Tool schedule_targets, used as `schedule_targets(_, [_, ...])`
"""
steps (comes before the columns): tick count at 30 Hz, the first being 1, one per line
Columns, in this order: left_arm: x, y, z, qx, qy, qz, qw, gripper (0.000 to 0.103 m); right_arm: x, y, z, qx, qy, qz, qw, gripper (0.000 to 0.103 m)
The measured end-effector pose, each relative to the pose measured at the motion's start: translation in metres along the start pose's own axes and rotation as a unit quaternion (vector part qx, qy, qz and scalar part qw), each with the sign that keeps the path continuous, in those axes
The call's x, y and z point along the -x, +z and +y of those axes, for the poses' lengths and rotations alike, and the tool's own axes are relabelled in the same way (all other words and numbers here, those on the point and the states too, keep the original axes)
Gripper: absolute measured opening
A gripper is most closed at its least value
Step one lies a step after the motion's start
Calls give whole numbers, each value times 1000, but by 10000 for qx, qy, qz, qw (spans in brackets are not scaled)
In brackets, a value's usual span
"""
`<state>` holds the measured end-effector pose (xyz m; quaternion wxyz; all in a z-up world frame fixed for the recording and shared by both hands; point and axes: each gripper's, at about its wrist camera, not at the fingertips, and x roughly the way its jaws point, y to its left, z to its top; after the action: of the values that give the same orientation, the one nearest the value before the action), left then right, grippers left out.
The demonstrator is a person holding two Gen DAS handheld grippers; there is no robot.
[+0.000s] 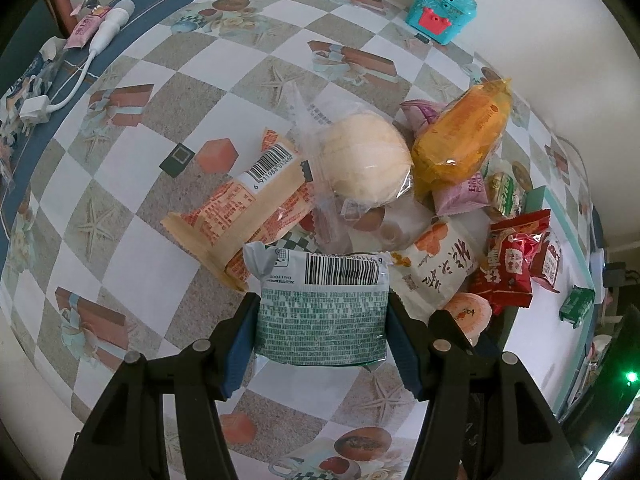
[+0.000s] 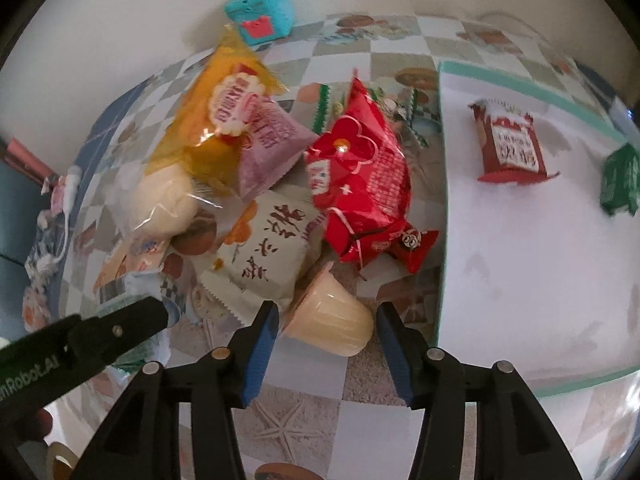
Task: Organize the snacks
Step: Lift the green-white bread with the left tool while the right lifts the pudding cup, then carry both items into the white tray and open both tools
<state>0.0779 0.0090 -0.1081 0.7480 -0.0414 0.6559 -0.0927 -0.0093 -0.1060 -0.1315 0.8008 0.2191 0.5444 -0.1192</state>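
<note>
In the left wrist view my left gripper is shut on a green-and-white snack packet, barcode end pointing away, held just above the checkered tablecloth. In the right wrist view my right gripper is open, its blue pads on either side of a pale jelly cup lying on its side; a gap shows at the right pad. Behind the cup lies the snack pile: a white packet with orange print, a red packet, a purple one, an orange bag and a wrapped round bun.
A white tray with a teal rim lies to the right, holding a red packet and a green packet. A teal box stands by the wall. A white charger and cable lie at the far left.
</note>
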Motion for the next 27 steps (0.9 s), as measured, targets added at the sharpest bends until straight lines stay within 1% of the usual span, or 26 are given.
schedule_targets(7, [-2, 0, 1, -4, 17, 18, 10000, 63, -2, 2, -4, -129, 50, -45, 9999, 56])
schedule_targets(13, [-4, 0, 0, -19, 69, 43, 10000, 63, 1, 9, -11, -347, 185, -56, 9992, 56])
schedule_targets(16, [-5, 0, -2, -25, 89, 50, 9999, 63, 2, 12, -17, -395, 190, -60, 9990, 54])
schedule_targets(18, [-6, 0, -2, -29, 103, 47, 9999, 63, 2, 13, -19, -407, 190, -61, 9990, 49])
schedule_targets(20, [-6, 0, -3, -35, 111, 42, 9999, 63, 4, 11, -21, -416, 190, -64, 9989, 49])
schedule_targets(24, [-3, -1, -4, -59, 104, -3, 9999, 63, 22, 12, -18, -268, 156, -239, 9992, 48])
schedule_targets(27, [6, -1, -5, -81, 98, -138, 9998, 63, 36, 13, -16, -215, 134, -372, 9990, 47])
